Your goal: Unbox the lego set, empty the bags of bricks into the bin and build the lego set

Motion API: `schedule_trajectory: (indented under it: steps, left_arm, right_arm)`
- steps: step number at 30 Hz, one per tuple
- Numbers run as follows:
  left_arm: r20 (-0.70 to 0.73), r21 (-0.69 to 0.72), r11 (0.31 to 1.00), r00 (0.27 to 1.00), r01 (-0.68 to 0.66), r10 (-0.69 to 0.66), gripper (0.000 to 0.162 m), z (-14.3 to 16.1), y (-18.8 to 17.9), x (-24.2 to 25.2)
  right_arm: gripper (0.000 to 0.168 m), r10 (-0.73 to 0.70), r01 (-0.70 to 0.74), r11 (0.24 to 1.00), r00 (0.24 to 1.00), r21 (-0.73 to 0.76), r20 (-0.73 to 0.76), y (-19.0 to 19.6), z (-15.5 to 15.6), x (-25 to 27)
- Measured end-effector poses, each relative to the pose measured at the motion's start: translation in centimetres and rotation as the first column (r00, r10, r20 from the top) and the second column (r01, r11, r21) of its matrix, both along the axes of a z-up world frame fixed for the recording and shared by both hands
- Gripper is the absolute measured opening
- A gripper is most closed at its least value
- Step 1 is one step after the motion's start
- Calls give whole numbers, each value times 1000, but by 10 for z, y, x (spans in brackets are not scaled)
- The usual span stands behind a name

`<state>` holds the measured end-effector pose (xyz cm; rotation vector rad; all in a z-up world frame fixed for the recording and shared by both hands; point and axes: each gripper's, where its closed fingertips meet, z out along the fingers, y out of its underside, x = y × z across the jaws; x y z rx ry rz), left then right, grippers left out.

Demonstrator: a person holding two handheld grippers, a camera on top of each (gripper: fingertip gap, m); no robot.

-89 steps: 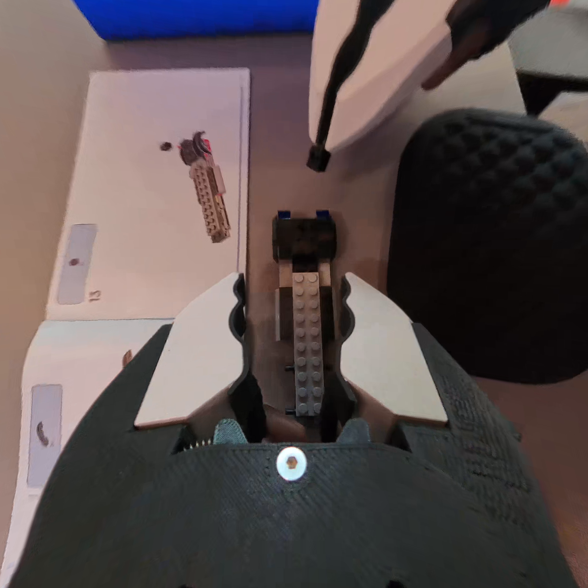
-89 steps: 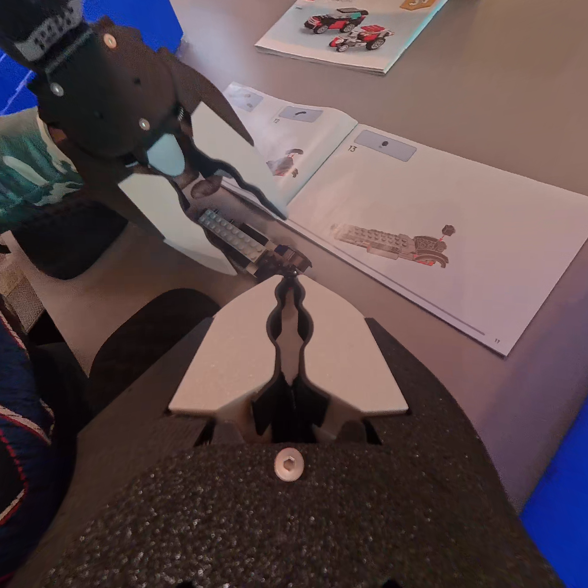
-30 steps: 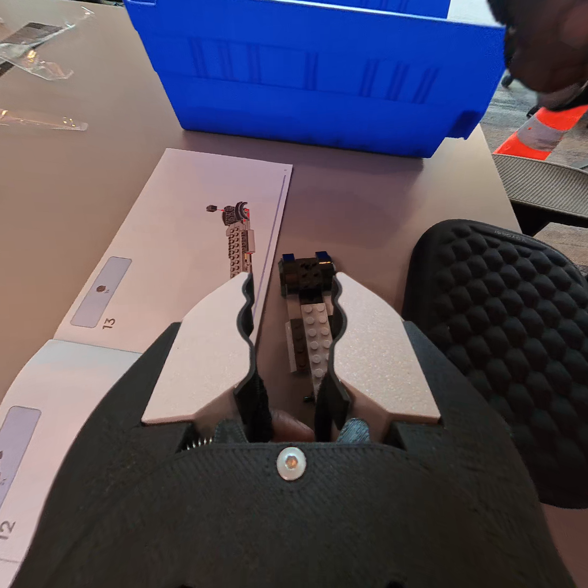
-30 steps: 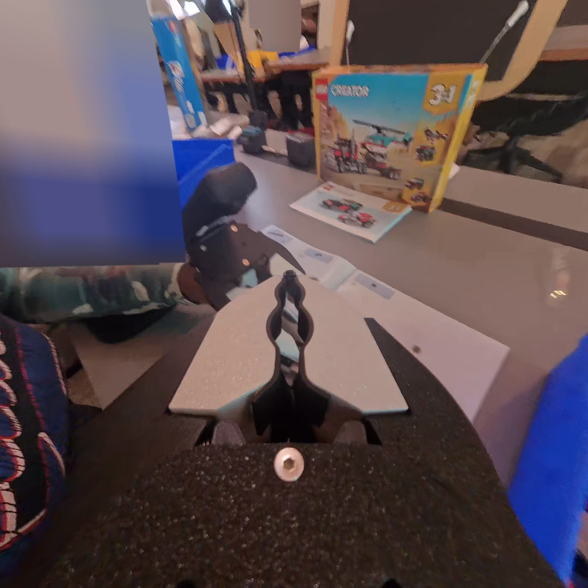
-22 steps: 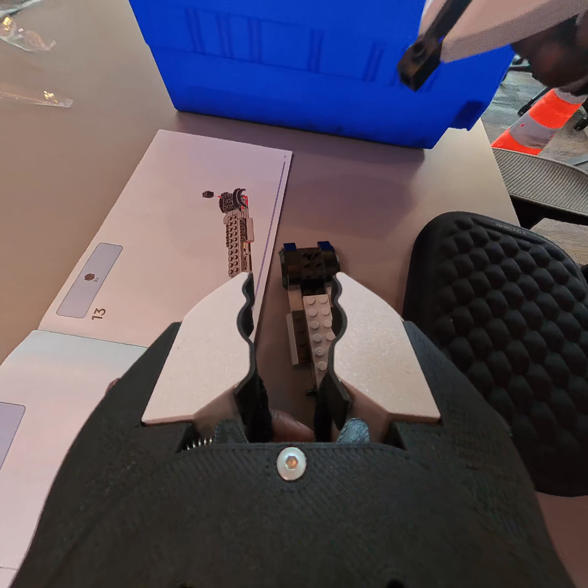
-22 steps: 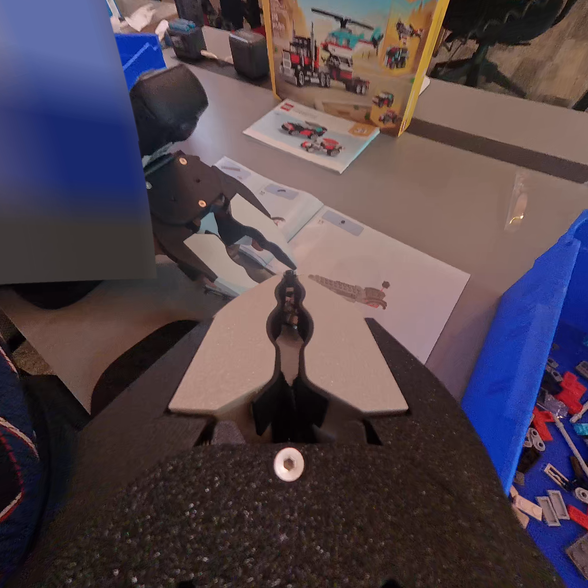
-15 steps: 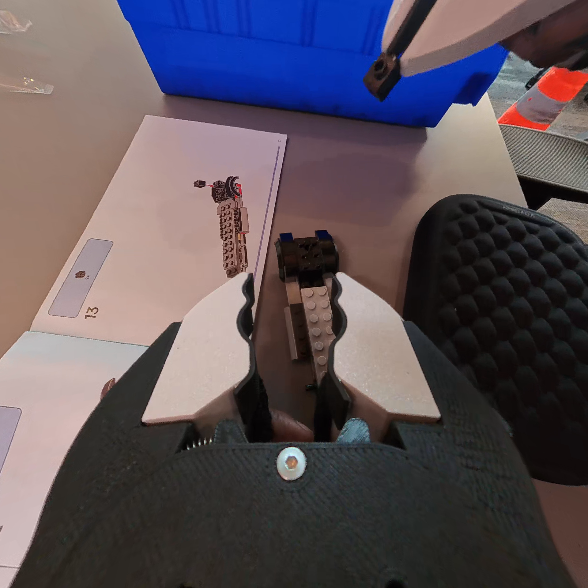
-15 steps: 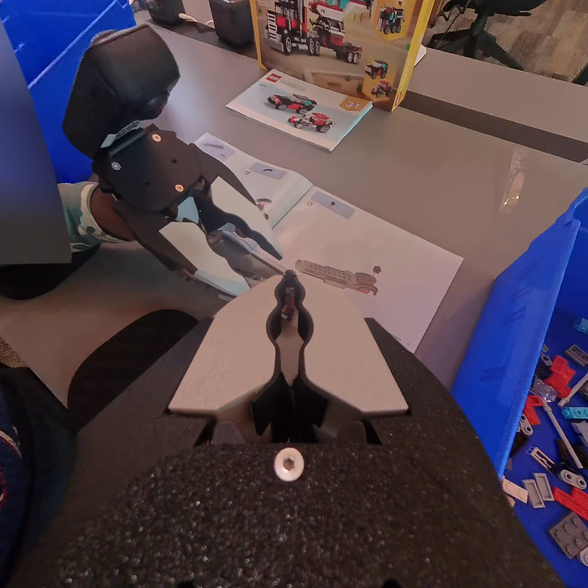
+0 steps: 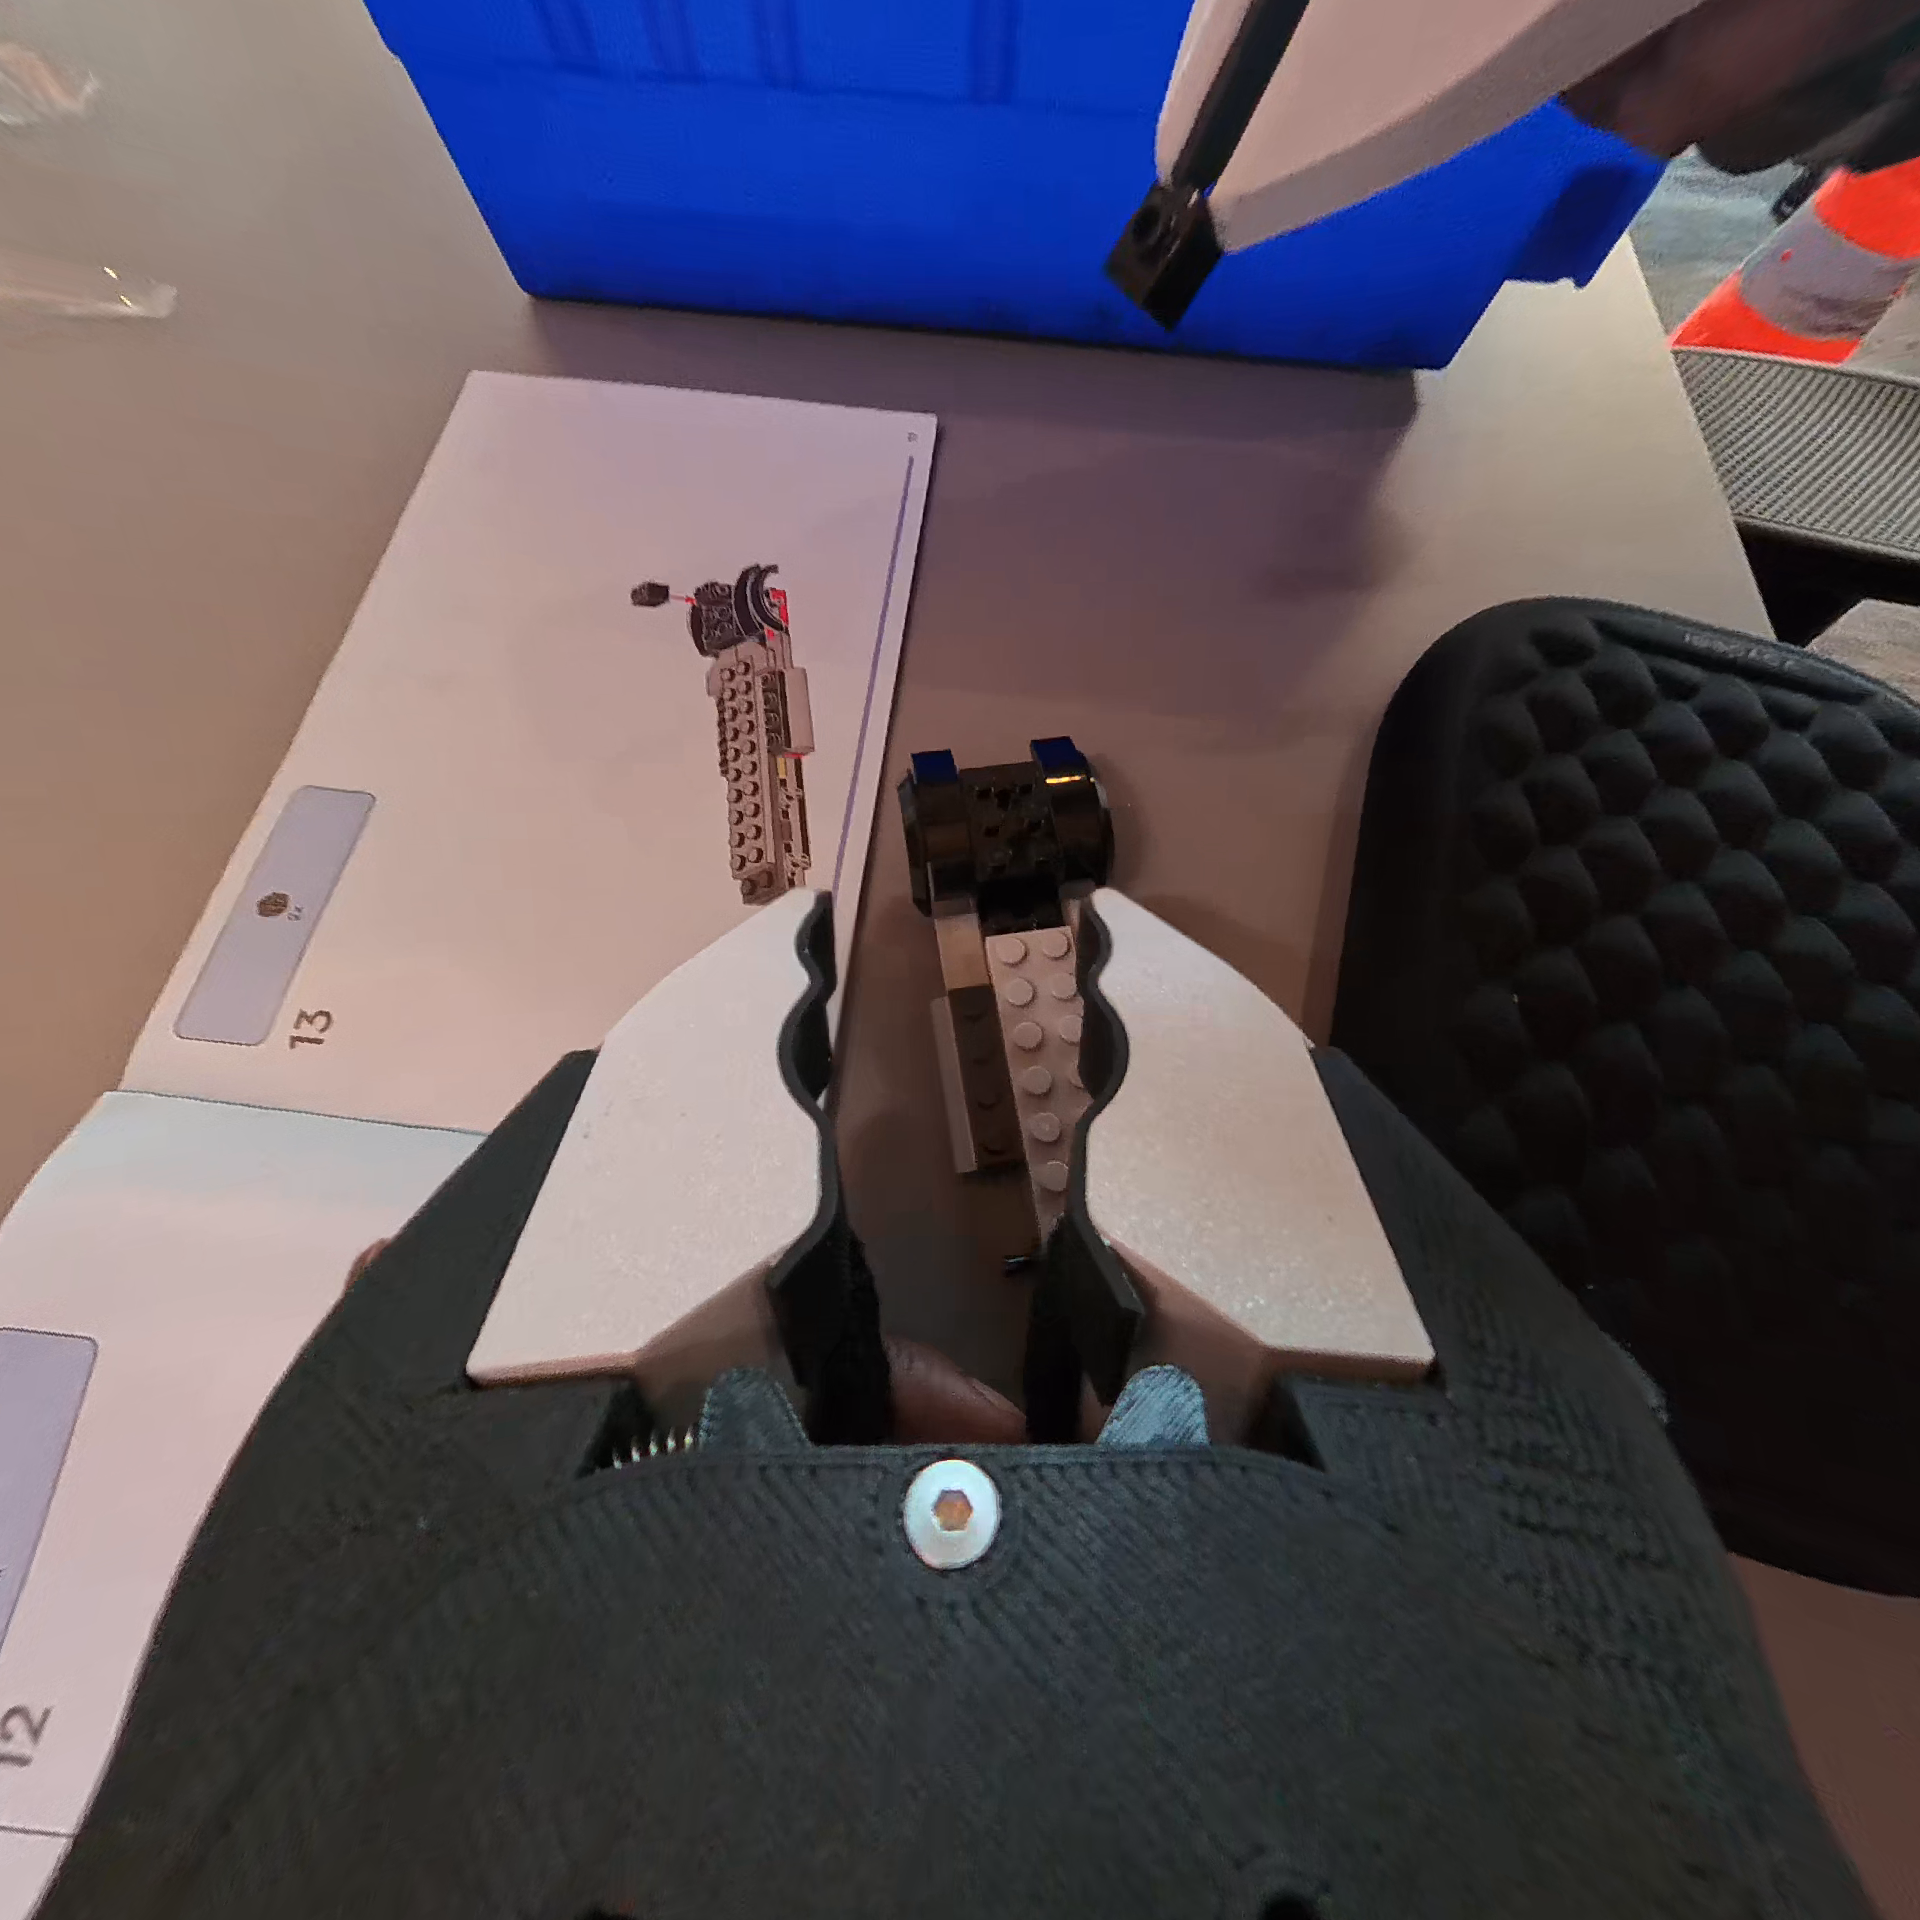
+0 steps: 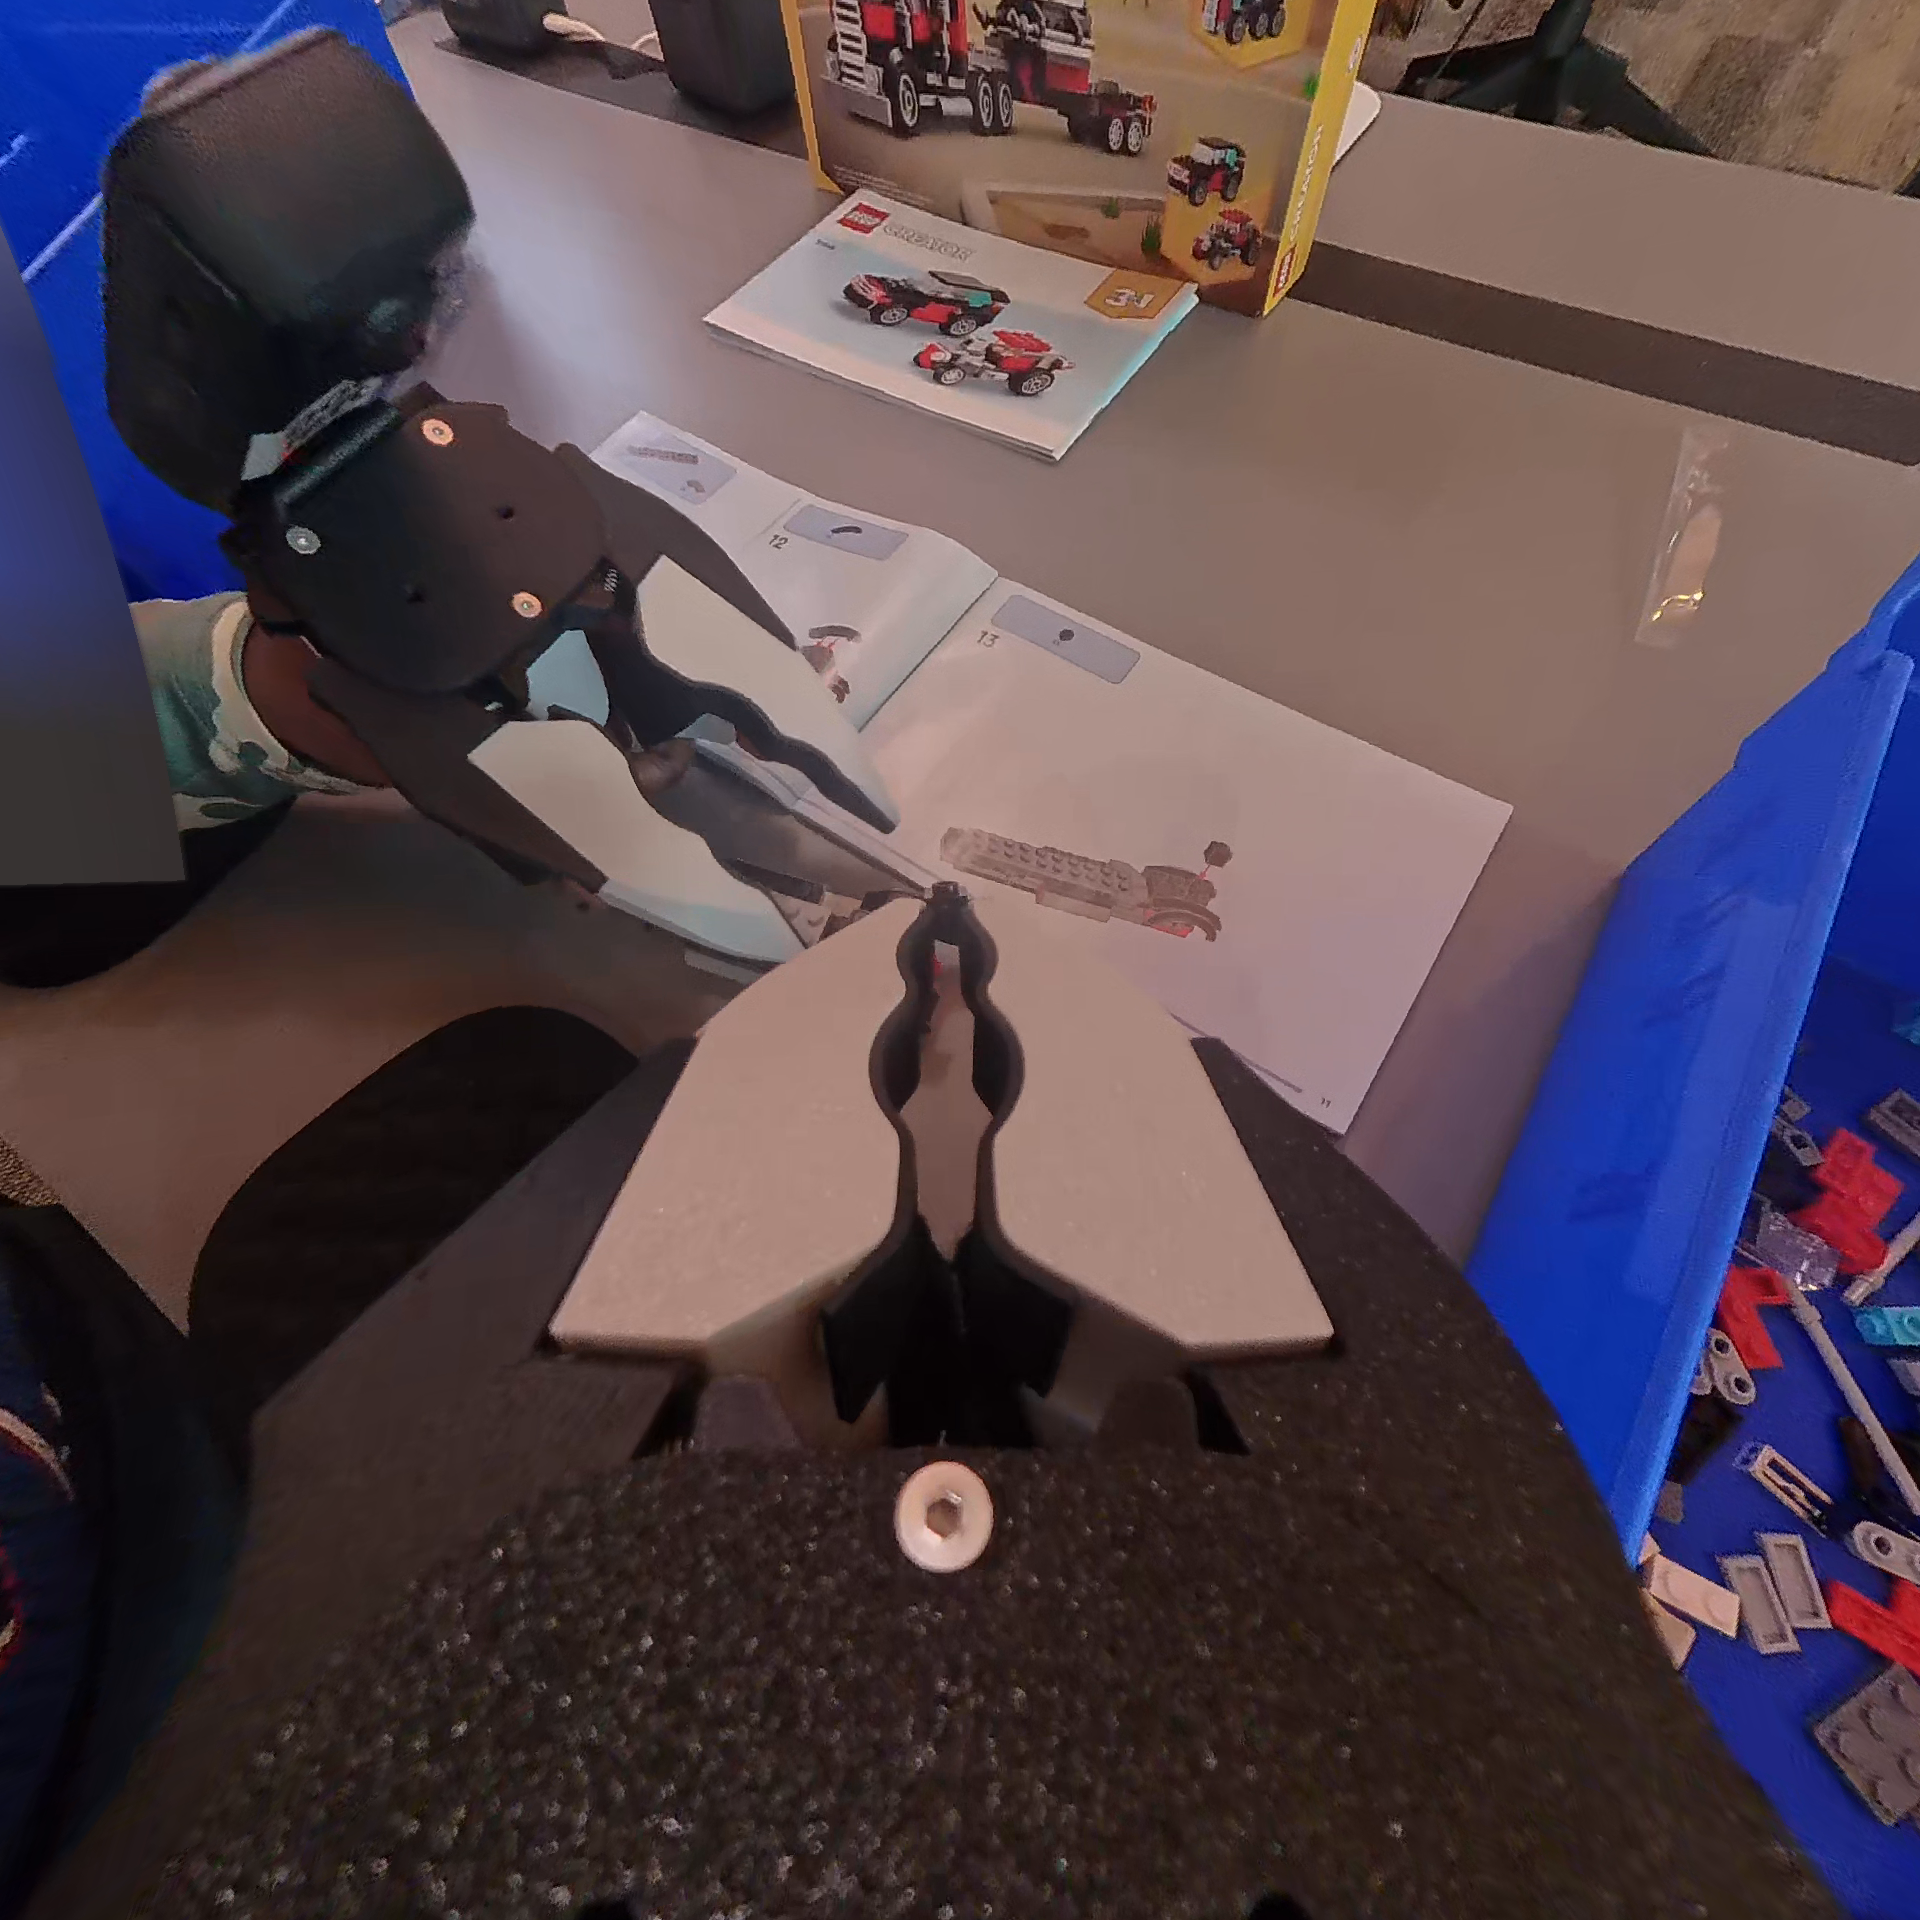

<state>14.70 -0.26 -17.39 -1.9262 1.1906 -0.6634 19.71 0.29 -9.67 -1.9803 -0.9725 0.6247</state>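
A partly built grey and black lego chassis (image 9: 1023,1039) lies on the table beside the open instruction booklet (image 9: 571,727). My left gripper (image 9: 956,914) is open and straddles the chassis; its right finger touches the grey plate and its left finger stands apart. My right gripper (image 10: 948,904) is shut on a small black brick (image 10: 948,894). In the left wrist view the right gripper (image 9: 1195,197) hangs at the top right, holding the black brick (image 9: 1158,249) above the table in front of the blue bin (image 9: 935,156). The left gripper (image 10: 904,857) also shows in the right wrist view.
The blue bin (image 10: 1662,1143) holds several loose bricks (image 10: 1818,1351). The lego box (image 10: 1060,104) and a second booklet (image 10: 956,312) lie at the far side. Empty plastic bags (image 9: 83,281) lie on the table. A black padded armrest (image 9: 1662,1039) is right of the chassis. One gripper's finger ends stand about 10 cm off the other's.
My right gripper has swung from facing the box down over the table, carrying the black brick closer to the chassis. My left gripper stays open around the chassis.
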Motion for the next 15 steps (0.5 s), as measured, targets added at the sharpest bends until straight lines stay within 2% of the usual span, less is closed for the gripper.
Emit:
schedule_trajectory:
  steps: [8, 15]
  left_arm:
    - [61, 190, 981, 998, -27, 15, 42, 24, 9, -1]
    - [84, 257, 966, 996, -30, 9, 38, 33, 10, 0]
  right_arm:
    - [4, -9, 9, 1000, 1000, 5, -1, 2, 2, 2]
    - [4, -10, 10, 1000, 1000, 5, -6, 1, 1, 2]
